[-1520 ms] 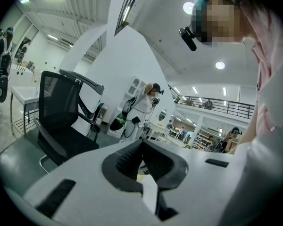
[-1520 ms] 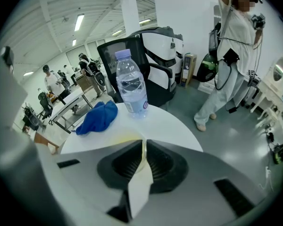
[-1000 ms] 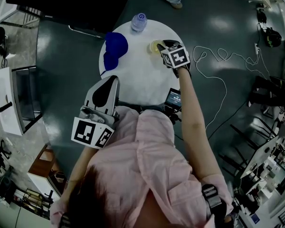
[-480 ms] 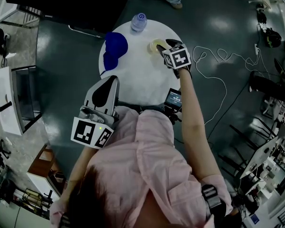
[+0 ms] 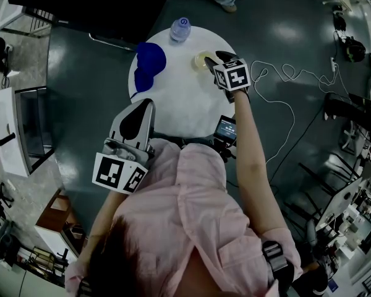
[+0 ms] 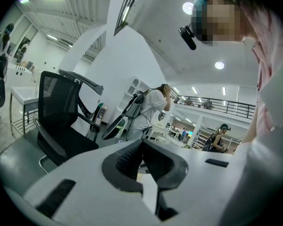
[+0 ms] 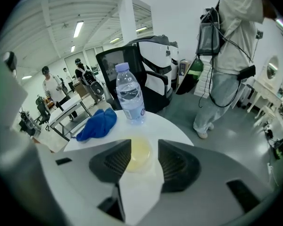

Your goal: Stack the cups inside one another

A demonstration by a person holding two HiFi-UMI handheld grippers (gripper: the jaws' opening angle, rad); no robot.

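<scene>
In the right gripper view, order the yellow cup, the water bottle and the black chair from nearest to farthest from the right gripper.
From the right gripper, jaws just opened:
1. Yellow cup, between the jaws.
2. Water bottle, straight behind the cup.
3. Black chair, beyond the table's far edge.

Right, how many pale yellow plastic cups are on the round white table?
1: the pale yellow cup stands between the right gripper's jaws, which have just been opening. Others may be nested inside it.

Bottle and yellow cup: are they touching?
Apart. The right gripper view shows a strip of white table between the bottle and the cup.
</scene>
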